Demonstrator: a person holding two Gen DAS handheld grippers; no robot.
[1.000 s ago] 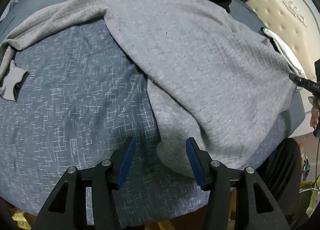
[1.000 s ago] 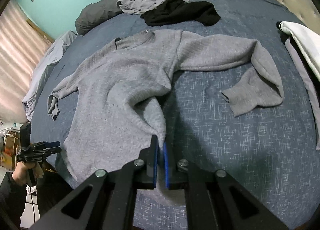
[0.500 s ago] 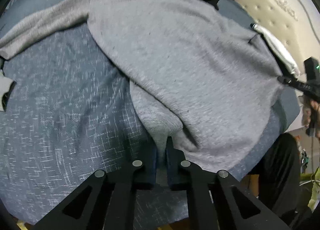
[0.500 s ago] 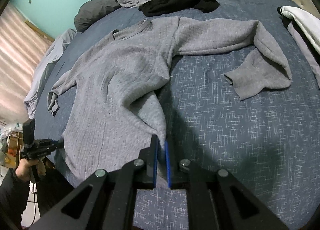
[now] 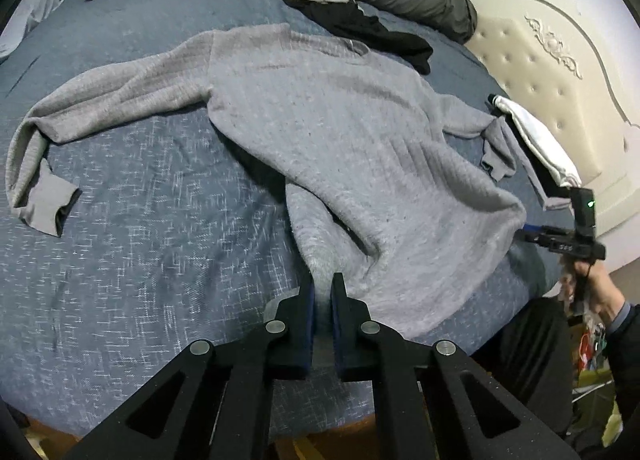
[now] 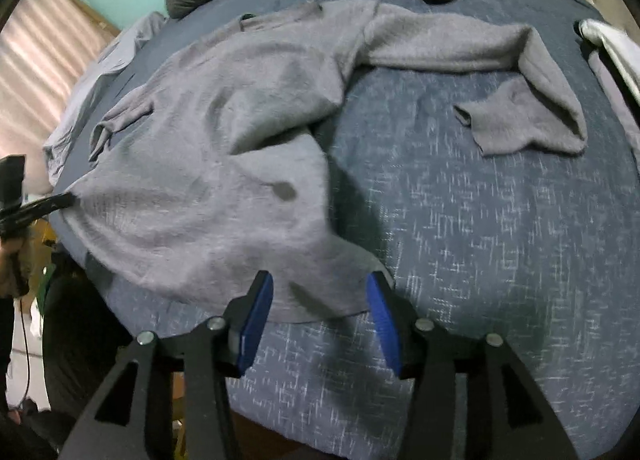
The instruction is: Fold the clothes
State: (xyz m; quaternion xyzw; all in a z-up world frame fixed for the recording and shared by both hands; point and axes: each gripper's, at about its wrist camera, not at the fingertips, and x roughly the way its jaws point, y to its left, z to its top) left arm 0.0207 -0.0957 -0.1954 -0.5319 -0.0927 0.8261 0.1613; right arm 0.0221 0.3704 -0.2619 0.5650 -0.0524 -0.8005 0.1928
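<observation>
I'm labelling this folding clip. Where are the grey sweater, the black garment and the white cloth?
grey sweater (image 5: 320, 120), left wrist view, middle of the body panel.
black garment (image 5: 360, 26), left wrist view, its centre, just beyond the sweater's collar.
white cloth (image 5: 536, 140), left wrist view, middle of the strip by the headboard.

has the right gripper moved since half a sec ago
Yes. The right gripper has opened: its fingers spread outward, off the hem of the grey sweater they had pinched, and that hem now lies loose on the blue bedspread between them.
</observation>
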